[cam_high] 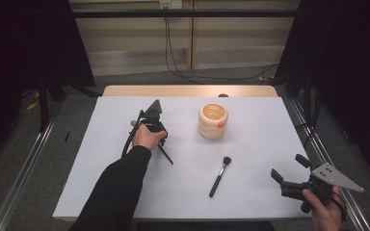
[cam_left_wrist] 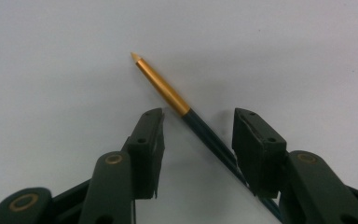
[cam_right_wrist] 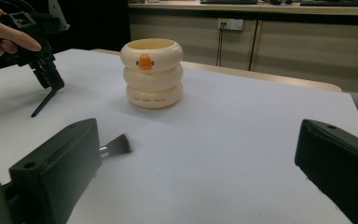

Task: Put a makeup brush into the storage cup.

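While the left tool [cam_left_wrist: 198, 133] straddles it, the brush's gold tip [cam_left_wrist: 161, 84] shows.

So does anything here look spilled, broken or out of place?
Nothing stands out. The cream holder stands upright, the makeup brush lies flat, and a thin gold-tipped brush lies between the left gripper jaws.

Bright even light on the white table [cam_high: 250, 178], dark surroundings, soft faint shadows, near tool parts blurred

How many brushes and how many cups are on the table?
Brushes: 2, a thin gold-tipped brush lying between the left claw's jaws and a fluffy black brush.
Cups: 1, the cream ringed cup.
Total: 3
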Tool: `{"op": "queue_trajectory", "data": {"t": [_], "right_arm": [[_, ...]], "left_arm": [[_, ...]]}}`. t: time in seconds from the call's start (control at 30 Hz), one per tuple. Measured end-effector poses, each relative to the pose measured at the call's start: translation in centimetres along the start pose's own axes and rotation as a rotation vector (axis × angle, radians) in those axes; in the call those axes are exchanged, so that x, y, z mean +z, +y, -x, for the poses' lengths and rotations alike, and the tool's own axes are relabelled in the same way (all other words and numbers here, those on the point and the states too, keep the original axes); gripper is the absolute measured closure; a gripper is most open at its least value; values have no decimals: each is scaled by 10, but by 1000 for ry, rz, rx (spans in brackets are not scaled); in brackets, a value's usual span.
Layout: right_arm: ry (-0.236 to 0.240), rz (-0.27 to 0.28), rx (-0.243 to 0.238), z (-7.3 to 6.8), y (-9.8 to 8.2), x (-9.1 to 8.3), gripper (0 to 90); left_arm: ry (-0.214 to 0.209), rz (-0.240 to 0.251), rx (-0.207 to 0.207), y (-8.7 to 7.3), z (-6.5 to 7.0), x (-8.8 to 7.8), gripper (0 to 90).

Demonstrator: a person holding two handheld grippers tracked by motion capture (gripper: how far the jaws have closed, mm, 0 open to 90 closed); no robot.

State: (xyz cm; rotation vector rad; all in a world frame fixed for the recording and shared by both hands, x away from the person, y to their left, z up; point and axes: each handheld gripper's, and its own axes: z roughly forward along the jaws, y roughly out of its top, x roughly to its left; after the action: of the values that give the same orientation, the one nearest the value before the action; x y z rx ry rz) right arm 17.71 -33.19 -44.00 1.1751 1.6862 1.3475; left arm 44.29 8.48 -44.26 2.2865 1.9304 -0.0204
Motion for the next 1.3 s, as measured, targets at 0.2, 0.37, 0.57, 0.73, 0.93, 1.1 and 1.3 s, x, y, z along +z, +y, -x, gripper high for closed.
{"op": "queue_trajectory", "data": {"t": [0.2, 0.37, 0.57, 0.73, 0.93, 1.1, 1.3], "right_arm": [[2, -2, 3, 0, 0, 0, 0], [4, -3, 0, -1, 0, 0, 0], [7, -5, 4, 0, 0, 0, 0], [5, -5, 5, 0, 0, 0, 0], [10, -8, 6, 0, 0, 0, 0], [7, -6, 3, 0, 0, 0, 0], [10, -8, 5, 0, 0, 0, 0]], "left_arm": [[50, 6, 22, -1, 5, 4, 573], [73, 1, 37, 0, 5, 4, 612], [57, -14, 35, 2, 2, 5, 690], [61, -28, 43, 4, -2, 4, 755], [72, -23, 58, 3, -2, 4, 801], [70, -23, 93, 3, -2, 4, 838], [66, -19, 113, 3, -3, 4, 841]]}}
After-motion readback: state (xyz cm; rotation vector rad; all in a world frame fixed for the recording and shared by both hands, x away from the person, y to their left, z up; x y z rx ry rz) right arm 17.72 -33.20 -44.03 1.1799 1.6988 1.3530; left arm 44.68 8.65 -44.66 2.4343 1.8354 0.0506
